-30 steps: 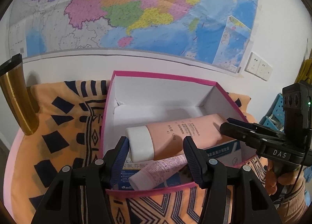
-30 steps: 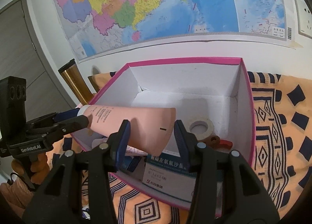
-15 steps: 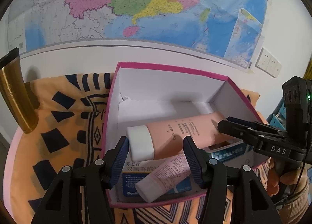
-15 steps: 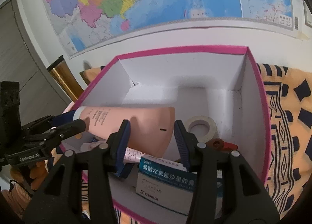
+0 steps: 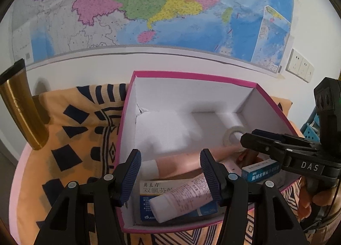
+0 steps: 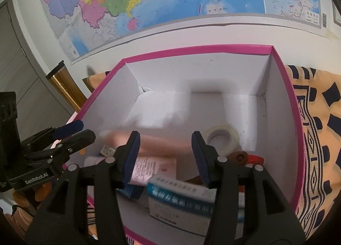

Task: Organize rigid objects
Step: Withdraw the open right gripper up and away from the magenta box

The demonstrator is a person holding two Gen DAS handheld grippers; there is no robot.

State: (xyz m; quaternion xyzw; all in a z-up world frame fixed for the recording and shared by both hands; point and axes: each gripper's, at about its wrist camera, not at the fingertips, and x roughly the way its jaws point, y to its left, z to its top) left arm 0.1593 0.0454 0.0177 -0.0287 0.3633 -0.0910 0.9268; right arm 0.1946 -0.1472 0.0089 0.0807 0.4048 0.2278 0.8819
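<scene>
Big pink tube (image 5: 181, 163) lies loose in pink box (image 5: 191, 75), mid-low frame, blurry in right view. Both claws wide, holding nothing: left claw (image 5: 170, 175) at near box edge, right claw (image 6: 165, 157) over box middle. Nearest in box: small tube (image 5: 181, 196) on blue-white carton (image 5: 149, 187), second carton (image 6: 181, 200) beside. Farther back: tape roll (image 6: 219, 135), brown-red bit (image 6: 245, 157). Guess: packing mostly done; no loose things seen on patterned cloth (image 5: 70, 134). Gold tumbler (image 5: 21, 108) stands outside, upper left.

pink-rimmed white cardboard box (image 5: 191, 104) on orange cloth with navy geometric pattern (image 5: 70, 138) (shiny gold cylindrical tumbler (image 5: 21, 112) beside), peach plastic tube (image 5: 179, 163) inside
</scene>
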